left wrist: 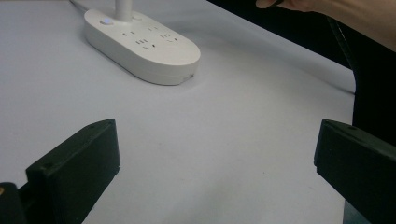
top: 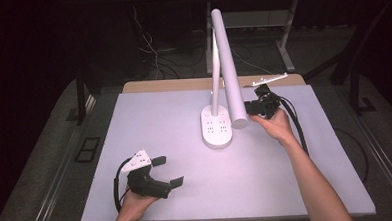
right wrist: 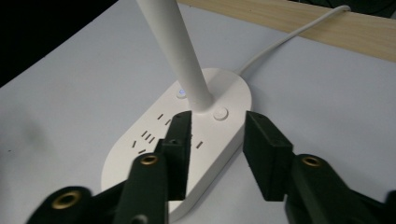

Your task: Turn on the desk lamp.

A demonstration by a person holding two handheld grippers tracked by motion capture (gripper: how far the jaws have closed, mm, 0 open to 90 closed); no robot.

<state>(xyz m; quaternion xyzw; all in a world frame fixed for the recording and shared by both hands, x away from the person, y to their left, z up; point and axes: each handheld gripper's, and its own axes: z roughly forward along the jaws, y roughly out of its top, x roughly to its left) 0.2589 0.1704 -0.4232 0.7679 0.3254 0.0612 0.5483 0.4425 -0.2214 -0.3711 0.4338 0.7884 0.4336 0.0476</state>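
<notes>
Presumably aiming for a button on the lamp base (right wrist: 187, 140) mid-table toward the far edge, the right gripper (right wrist: 217, 135), jaws spread and empty, should descend squarely; the left gripper (top: 159, 172) idles spread near the front edge.

white lamp (top: 217, 79), pale lilac-grey table (top: 159, 117), black grippers, light wood strip (right wrist: 299, 23)

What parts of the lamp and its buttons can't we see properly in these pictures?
- Lamp lit face: high view, turned downward.
- Button marking: right gripper view, too small.
- Cord's end: right gripper view, cut by the top edge.
- Base near end: right tool's jaws cover it.
</notes>
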